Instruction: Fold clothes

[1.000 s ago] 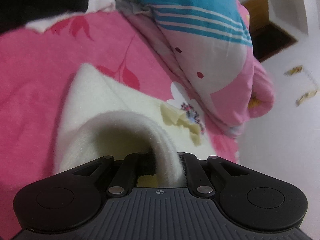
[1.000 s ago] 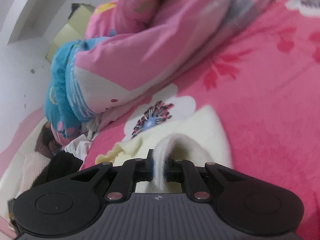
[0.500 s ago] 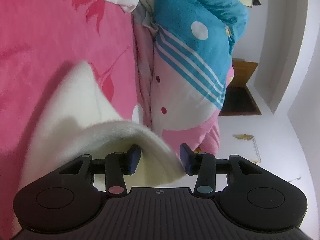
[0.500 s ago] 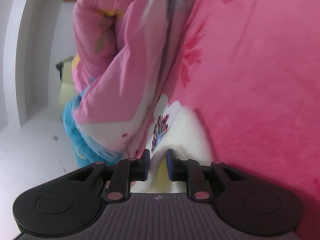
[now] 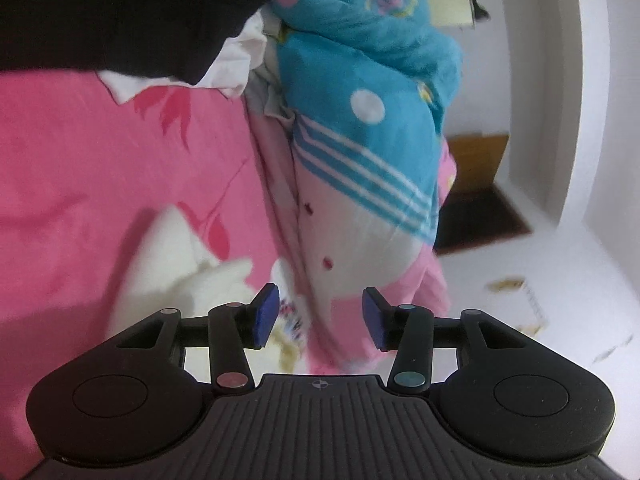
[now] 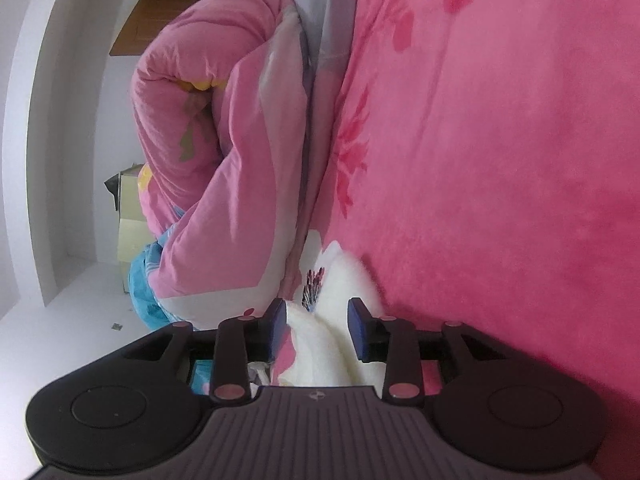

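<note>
**Cream garment free of both grippers**

Our left gripper [image 5: 320, 318] is opening, nothing between its pads; the cream garment [image 5: 176, 272] lies at ten o'clock on the pink bedspread [image 5: 100, 168]. Our right gripper [image 6: 317, 330] is opening too, the garment [image 6: 332, 344] between its fingers, unpinched, the quilt [image 6: 224, 184] at eleven.

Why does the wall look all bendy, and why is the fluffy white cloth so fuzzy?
Left wrist view: the fisheye lens bows the white wall, and motion smears the white garment. Right wrist view: the wall curves too, the garment is soft, the pink blanket sharper.
</note>
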{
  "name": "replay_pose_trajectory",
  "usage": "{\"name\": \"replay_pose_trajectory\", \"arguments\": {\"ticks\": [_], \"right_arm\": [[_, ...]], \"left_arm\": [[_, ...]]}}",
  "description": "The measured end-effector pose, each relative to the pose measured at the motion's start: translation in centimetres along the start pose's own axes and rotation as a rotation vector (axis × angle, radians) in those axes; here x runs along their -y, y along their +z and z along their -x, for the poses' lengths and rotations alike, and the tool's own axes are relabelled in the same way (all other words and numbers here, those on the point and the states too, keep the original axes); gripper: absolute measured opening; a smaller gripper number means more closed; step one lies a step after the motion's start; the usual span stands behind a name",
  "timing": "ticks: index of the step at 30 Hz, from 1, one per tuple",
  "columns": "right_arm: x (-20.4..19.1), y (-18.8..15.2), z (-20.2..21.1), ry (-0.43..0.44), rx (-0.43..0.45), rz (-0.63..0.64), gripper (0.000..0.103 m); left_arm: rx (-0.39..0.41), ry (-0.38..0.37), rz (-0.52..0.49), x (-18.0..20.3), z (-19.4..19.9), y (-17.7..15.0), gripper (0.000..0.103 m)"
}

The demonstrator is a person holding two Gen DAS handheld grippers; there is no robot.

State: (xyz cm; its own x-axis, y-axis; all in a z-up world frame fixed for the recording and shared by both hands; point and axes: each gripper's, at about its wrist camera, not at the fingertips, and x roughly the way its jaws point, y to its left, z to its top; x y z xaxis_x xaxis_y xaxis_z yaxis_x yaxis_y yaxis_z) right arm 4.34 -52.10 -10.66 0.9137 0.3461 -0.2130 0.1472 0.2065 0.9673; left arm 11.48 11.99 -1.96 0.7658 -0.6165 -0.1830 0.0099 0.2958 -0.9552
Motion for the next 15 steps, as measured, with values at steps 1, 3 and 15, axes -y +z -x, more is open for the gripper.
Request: {"name": "replay_pose_trajectory", "arguments": {"ticks": [1, 3, 15], "right_arm": [[-0.3, -0.2, 0.9, 0.007, 0.004, 0.011, 0.038], [-1.2, -0.7, 3.2, 0.033, 0.005, 0.042, 0.039], [-4.6, -8.1, 11.9, -0.117, -0.291, 0.264, 0.06]], "left_arm": [[-0.016, 0.011, -0.034, 0.5, 0.7, -0.5, 0.045], [-0.06, 0.024, -0.114, 1.4, 2.7, -1.9, 0.046], [-0.284, 0.169, -0.272, 0.6, 7.8, -11.5, 0.066]]}}
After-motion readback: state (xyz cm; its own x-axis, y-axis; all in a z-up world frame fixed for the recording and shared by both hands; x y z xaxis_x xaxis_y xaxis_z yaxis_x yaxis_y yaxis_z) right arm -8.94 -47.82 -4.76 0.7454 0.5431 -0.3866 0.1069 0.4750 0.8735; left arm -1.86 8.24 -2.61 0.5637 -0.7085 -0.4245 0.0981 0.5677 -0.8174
